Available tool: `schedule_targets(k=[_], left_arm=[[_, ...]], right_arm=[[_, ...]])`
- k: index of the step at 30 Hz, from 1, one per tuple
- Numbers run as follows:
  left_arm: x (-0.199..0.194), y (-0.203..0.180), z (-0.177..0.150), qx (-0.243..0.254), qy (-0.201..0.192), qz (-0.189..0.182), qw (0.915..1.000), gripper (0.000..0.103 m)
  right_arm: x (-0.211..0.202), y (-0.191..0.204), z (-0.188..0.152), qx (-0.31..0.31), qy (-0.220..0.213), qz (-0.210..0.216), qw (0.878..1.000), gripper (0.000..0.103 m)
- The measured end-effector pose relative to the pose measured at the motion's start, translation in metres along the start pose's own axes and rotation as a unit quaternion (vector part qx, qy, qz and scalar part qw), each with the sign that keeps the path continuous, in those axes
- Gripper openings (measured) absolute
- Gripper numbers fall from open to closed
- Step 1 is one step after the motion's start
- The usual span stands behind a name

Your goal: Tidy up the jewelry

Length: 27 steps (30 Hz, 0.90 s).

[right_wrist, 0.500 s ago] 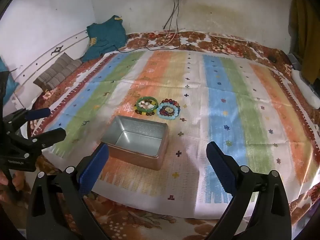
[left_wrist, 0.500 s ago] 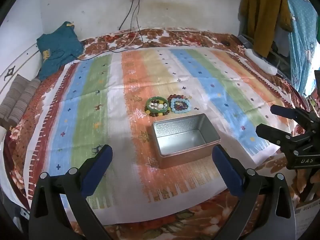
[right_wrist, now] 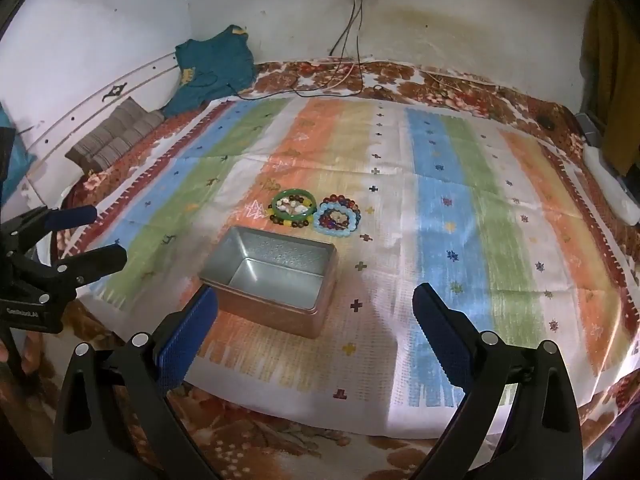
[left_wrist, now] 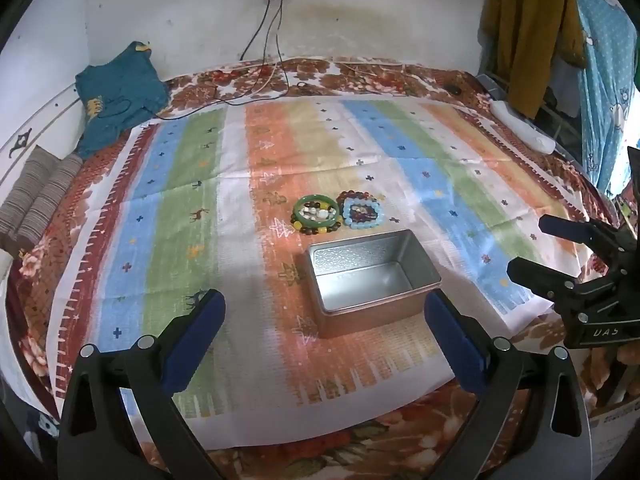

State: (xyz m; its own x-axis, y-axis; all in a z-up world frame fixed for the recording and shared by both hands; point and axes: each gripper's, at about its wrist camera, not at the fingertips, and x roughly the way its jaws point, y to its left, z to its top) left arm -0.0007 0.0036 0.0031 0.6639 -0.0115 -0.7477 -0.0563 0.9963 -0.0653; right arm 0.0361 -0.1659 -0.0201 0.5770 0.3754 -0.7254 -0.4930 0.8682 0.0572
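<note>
An empty open metal tin [left_wrist: 370, 280] [right_wrist: 276, 276] sits on the striped cloth [left_wrist: 160, 240] [right_wrist: 460, 240]. Just behind it lie two piles of bracelets: a green bangle stacked with bead bracelets [left_wrist: 318, 214] [right_wrist: 294, 208] on the left, and a light blue bead bracelet with dark red beads [left_wrist: 362, 210] [right_wrist: 338, 216] on the right. My left gripper [left_wrist: 324, 320] [right_wrist: 84, 232] is open and empty, near the front of the tin. My right gripper [right_wrist: 316, 320] [left_wrist: 532, 246] is open and empty, low at the cloth's front edge, right of the tin.
A teal garment [left_wrist: 116, 104] and a striped folded cloth [left_wrist: 36, 200] lie at the back left. Cables [left_wrist: 264, 60] hang from a wall socket onto the bed. A white power strip [left_wrist: 524, 130] lies at the right edge beside hanging clothes [left_wrist: 528, 28].
</note>
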Motion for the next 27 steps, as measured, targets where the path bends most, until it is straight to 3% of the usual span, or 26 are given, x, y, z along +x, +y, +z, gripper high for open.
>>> schedule_targets(k=[27], left_arm=[[-0.001, 0.002, -0.002, 0.007, -0.003, 0.005, 1.0, 0.098]], right_arm=[[0.005, 0.013, 0.001, -0.009, 0.002, 0.005, 1.0, 0.099]])
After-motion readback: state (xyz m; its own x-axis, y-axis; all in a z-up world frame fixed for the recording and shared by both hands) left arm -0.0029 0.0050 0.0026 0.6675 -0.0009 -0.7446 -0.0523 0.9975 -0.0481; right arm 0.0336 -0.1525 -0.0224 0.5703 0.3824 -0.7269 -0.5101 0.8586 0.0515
